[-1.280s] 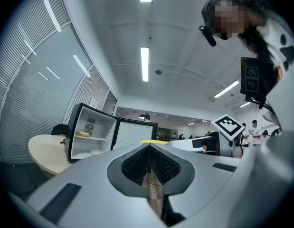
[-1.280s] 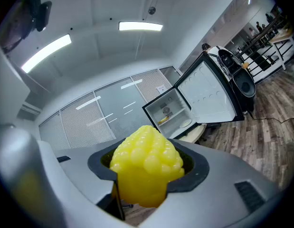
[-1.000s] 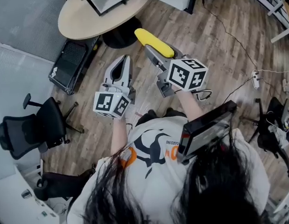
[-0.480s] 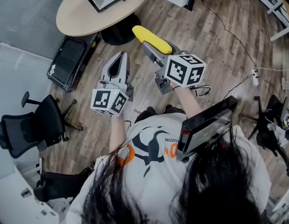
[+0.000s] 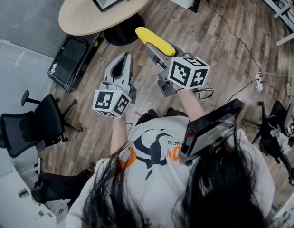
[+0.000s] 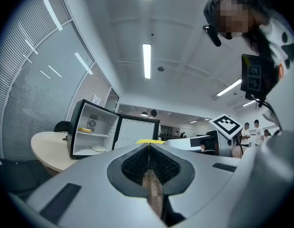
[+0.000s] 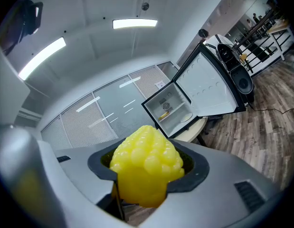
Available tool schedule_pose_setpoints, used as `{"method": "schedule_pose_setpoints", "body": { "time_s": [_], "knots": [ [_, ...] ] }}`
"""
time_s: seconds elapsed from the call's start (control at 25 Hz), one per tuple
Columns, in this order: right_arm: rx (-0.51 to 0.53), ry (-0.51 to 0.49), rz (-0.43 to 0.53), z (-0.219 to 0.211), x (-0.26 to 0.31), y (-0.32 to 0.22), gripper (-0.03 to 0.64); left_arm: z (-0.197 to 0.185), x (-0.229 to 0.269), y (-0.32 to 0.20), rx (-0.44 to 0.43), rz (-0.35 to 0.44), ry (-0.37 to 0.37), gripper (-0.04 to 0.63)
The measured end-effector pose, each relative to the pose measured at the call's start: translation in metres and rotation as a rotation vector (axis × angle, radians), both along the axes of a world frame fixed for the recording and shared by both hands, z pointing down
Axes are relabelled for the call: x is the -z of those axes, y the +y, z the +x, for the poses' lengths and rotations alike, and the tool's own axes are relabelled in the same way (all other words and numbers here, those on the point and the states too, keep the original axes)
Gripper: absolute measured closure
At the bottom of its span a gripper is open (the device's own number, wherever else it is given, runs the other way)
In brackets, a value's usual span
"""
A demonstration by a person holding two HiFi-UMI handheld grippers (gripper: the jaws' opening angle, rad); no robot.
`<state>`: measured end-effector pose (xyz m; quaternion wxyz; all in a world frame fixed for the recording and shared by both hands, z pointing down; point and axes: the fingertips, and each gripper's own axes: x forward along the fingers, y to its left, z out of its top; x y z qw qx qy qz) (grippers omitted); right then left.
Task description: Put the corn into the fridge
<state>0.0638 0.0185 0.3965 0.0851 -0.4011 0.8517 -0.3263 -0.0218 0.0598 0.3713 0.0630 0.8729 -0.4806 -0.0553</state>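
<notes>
A yellow corn cob (image 5: 156,41) sticks out forward from my right gripper (image 5: 153,51), which is shut on it; in the right gripper view the corn (image 7: 146,165) fills the space between the jaws. My left gripper (image 5: 126,57) is beside it on the left, shut and empty, its pads meeting (image 6: 148,146). The small black fridge (image 7: 171,109) stands on a round table (image 5: 82,18) ahead, its door (image 7: 212,88) swung open. White shelves inside the fridge (image 6: 91,135) carry a yellow item and a plate. Both grippers are well short of it.
A black office chair (image 5: 28,132) and a black case (image 5: 70,64) on the floor lie to the left. Cables (image 5: 241,44) run over the wooden floor at right. The table's dark pedestal (image 5: 119,34) is just ahead. People (image 6: 251,132) stand far off.
</notes>
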Motion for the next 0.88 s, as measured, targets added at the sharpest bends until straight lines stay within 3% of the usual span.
{"method": "schedule_pose_setpoints", "body": {
  "time_s": [0.6, 0.88],
  "knots": [
    [0.070, 0.009, -0.017, 0.029, -0.018, -0.015, 0.364, 0.036, -0.020, -0.010, 0.040, -0.018, 0.000, 0.583],
    [0.088, 0.007, -0.038, 0.029, -0.026, -0.030, 0.364, 0.034, -0.026, -0.025, 0.067, -0.039, 0.000, 0.583]
  ]
}}
